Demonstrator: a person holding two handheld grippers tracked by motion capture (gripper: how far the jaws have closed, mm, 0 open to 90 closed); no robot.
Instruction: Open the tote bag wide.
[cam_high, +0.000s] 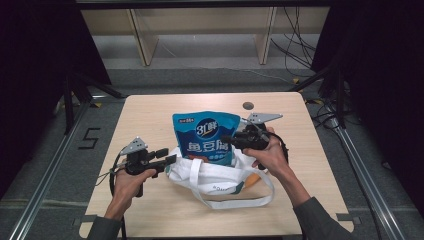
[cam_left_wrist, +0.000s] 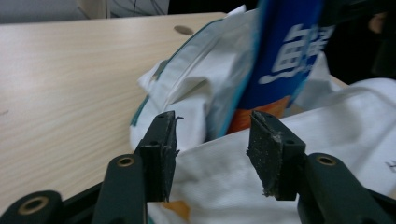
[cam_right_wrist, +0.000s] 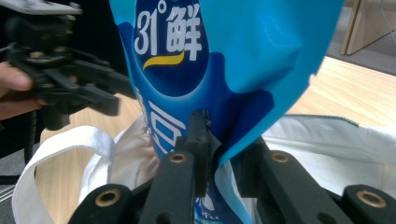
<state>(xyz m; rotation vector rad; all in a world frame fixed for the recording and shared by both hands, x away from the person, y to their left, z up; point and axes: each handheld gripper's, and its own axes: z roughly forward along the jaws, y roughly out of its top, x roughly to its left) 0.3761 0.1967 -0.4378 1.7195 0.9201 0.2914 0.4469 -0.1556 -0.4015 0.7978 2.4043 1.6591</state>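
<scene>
A blue snack pouch (cam_high: 204, 134) with white lettering stands upright, its lower end inside a white cloth tote bag (cam_high: 215, 176) at the table's middle. My right gripper (cam_high: 229, 140) is shut on the pouch's right edge; in the right gripper view the jaws (cam_right_wrist: 220, 145) pinch the blue film of the pouch (cam_right_wrist: 224, 56). My left gripper (cam_high: 170, 160) is open at the tote's left rim. In the left gripper view its jaws (cam_left_wrist: 212, 140) straddle white tote fabric (cam_left_wrist: 224, 186), with the pouch (cam_left_wrist: 280, 56) just beyond. The left gripper (cam_right_wrist: 70, 79) also appears across from the right one.
The tote's long strap (cam_high: 240, 202) loops toward the front edge of the wooden table (cam_high: 150, 115). A round cable hole (cam_high: 248, 105) lies at the back right. Wooden shelf legs and cables stand beyond the table, and metal rails run along both sides.
</scene>
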